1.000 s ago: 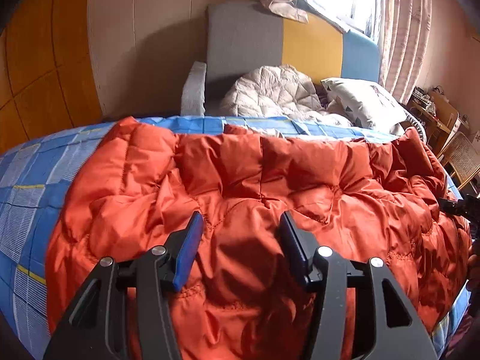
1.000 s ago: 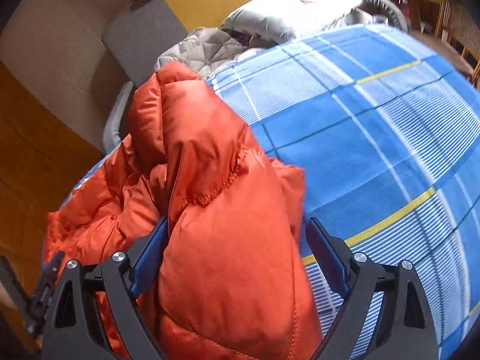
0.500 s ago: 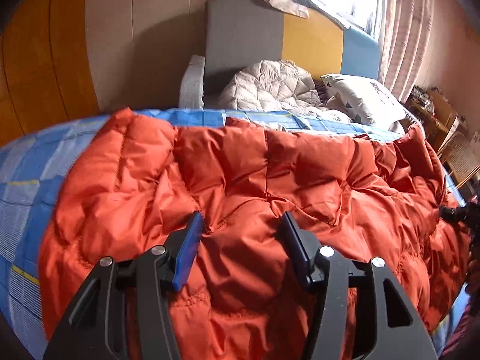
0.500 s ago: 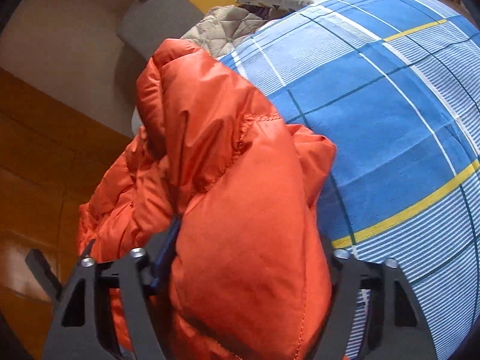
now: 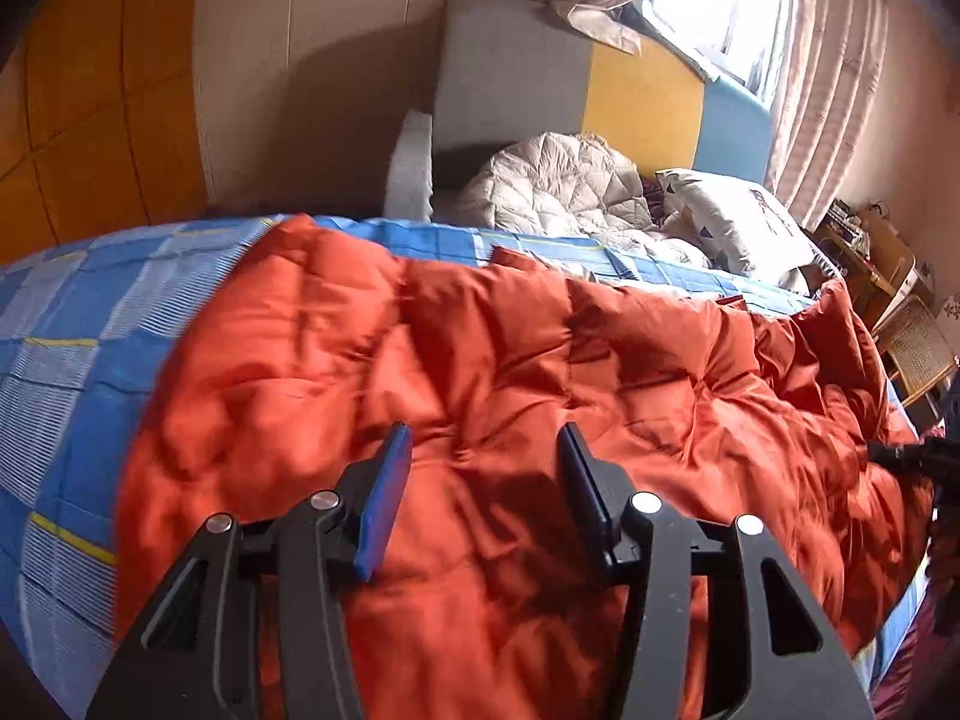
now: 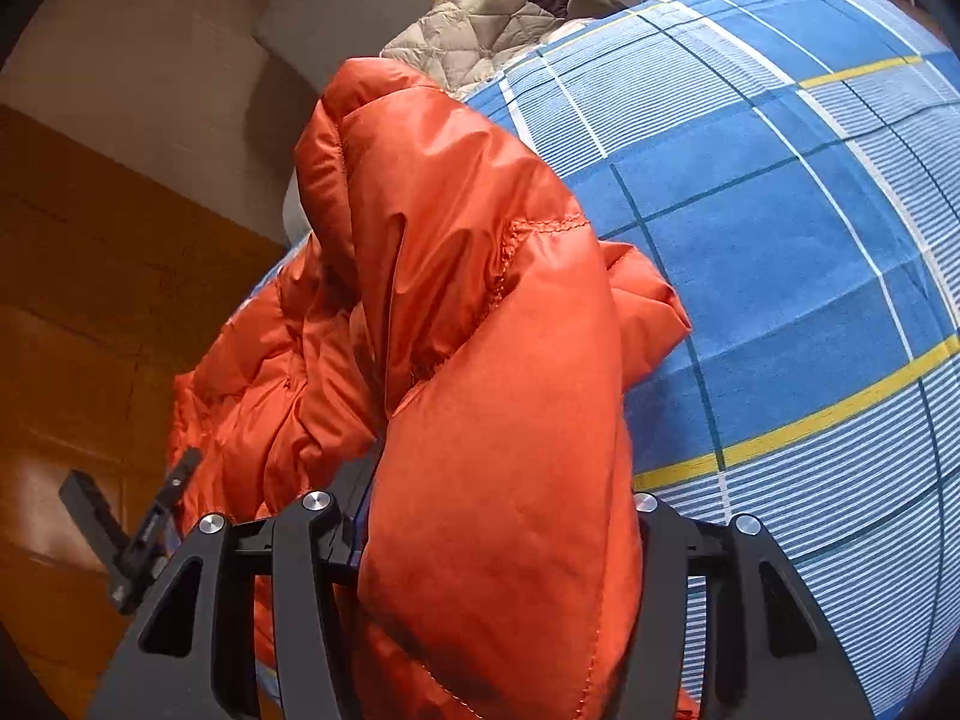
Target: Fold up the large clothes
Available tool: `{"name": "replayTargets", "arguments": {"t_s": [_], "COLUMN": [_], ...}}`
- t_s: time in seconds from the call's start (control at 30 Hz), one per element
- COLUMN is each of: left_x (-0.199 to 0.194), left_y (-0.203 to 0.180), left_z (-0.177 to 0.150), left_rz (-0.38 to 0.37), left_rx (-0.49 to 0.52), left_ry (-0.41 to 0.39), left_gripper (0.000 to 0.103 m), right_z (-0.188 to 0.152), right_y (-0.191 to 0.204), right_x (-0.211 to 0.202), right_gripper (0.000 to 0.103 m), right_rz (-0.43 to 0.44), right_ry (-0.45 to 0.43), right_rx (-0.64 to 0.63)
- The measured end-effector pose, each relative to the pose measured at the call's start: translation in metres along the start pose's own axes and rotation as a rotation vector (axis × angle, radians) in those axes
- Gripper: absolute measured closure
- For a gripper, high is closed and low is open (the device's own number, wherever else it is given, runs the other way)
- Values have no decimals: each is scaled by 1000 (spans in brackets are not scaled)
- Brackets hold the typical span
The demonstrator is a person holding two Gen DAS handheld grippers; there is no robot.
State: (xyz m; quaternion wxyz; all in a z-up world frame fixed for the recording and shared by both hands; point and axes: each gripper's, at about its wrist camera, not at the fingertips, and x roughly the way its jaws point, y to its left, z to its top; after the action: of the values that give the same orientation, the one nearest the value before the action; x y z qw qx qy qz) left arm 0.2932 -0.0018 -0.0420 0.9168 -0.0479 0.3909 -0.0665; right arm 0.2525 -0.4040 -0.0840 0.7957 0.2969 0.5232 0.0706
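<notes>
An orange quilted down jacket (image 5: 510,372) lies spread across a bed with a blue checked sheet (image 5: 72,348). My left gripper (image 5: 483,480) hovers over the jacket's near part, jaws apart, holding nothing. In the right wrist view a thick bunched fold of the jacket (image 6: 480,360) fills the space between my right gripper's jaws (image 6: 498,540). Its fingertips are hidden by the fabric. The fold stands up above the sheet (image 6: 780,228). The right gripper's tip (image 5: 912,456) shows at the jacket's right edge in the left wrist view. The left gripper (image 6: 138,534) shows at lower left in the right wrist view.
A beige quilted garment (image 5: 558,192) and a white pillow (image 5: 732,222) lie at the head of the bed against a grey, yellow and blue headboard (image 5: 600,78). Wooden wall panels (image 5: 72,108) stand at left. A wicker chair (image 5: 918,348) and curtains (image 5: 828,60) are at right.
My right gripper has pushed further into the jacket fold, which now hides its blue pads and rises higher. My left gripper has shifted slightly with jaws still apart over the jacket.
</notes>
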Motion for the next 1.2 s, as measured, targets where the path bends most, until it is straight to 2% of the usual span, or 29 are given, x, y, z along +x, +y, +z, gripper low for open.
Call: {"name": "replayTargets", "arguments": {"t_s": [0.17, 0.33, 0.37, 0.4, 0.43, 0.6, 0.8, 1.0, 1.2], "left_x": [6, 9, 14, 20, 26, 40, 50, 49, 49], "left_y": [7, 11, 14, 19, 25, 27, 29, 31, 35], "left_z": [-4, 15, 16, 13, 8, -2, 2, 0, -1], "left_rz": [10, 11, 22, 36, 32, 24, -6, -28, -42], "left_rx": [66, 38, 38, 33, 27, 57, 76, 61, 51], "left_ry": [21, 1, 15, 30, 46, 46, 77, 69, 62], "left_gripper": [51, 52, 53, 61, 60, 59, 59, 60, 60], "right_z": [3, 2, -2, -1, -1, -5, -11, -20, -31], "right_y": [2, 1, -1, 0, 0, 15, 25, 53, 99], "right_x": [3, 5, 3, 3, 2, -8, -21, -42, -53], "right_gripper": [54, 54, 54, 54, 55, 72, 80, 83, 86], "right_rz": [-21, -36, -36, -41, -47, -78, -82, -76, -83], "right_ry": [-9, -14, -13, -11, -11, -18, -36, -66, -92], "right_rx": [-3, -6, -8, -10, -12, -53, -14, -3, -43]}}
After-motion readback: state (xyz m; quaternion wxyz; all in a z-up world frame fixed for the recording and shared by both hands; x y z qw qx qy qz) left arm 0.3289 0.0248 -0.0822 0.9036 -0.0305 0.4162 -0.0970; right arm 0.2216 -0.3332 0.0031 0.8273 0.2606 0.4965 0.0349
